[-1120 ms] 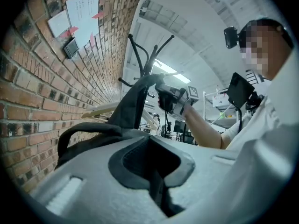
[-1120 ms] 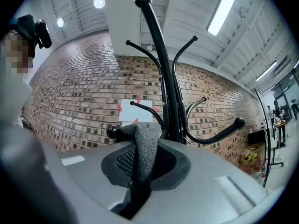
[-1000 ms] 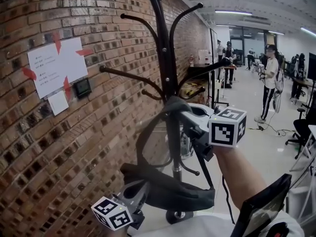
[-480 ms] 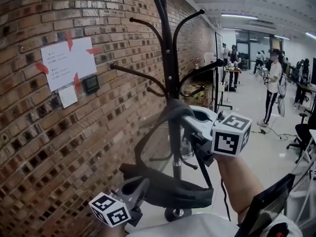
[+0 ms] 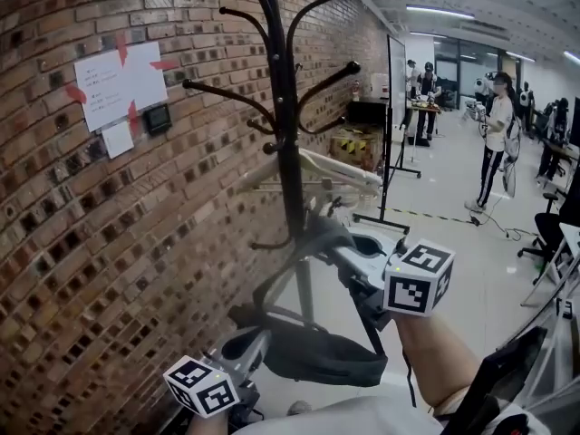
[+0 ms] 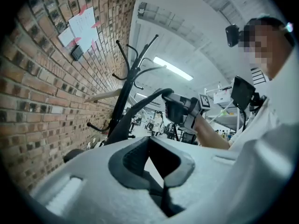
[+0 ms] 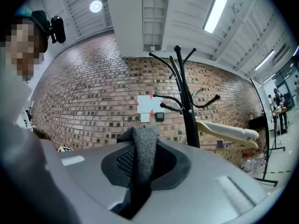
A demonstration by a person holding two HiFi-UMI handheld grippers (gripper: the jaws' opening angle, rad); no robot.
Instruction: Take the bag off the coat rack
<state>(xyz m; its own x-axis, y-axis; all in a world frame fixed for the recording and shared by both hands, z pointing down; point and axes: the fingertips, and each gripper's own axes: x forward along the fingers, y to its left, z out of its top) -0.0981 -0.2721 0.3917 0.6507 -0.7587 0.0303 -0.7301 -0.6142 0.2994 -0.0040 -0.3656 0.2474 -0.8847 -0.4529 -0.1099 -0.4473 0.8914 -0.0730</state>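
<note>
Head view shows the left gripper [image 5: 253, 342] lowest and nearest, at the bottom left of the frame, with its marker cube [image 5: 203, 388] turned towards the camera. Its jaws reach the left end of the bag [image 5: 317, 356]. In the left gripper view the pads stand only a little apart, with dark fabric filling most of the narrow gap, so this claw appears to be pinching the bag's edge.

The bag is dark grey and sags across the lower middle of the frame, in front of the foot of the coat rack [image 5: 284, 134]. Its strap [image 7: 144, 149] loops up to the right gripper [image 5: 328, 241] at centre right. In the right gripper view the jaws are closed tight on that grey woven strap, which runs straight down between the pads. The top of the strap sits below the lowest hook and rests on none of the hooks. Whether the loop passes around the pole cannot be told.

Behind, a pale wooden hanger [image 5: 326, 172] hangs on the black rack. To the left is the brick wall [image 5: 91, 243], with a taped paper [image 5: 120, 82] and a small black device [image 5: 156, 118] at upper left. Far off at upper right a person [image 5: 497, 143] stands on the floor [image 5: 453, 208].
</note>
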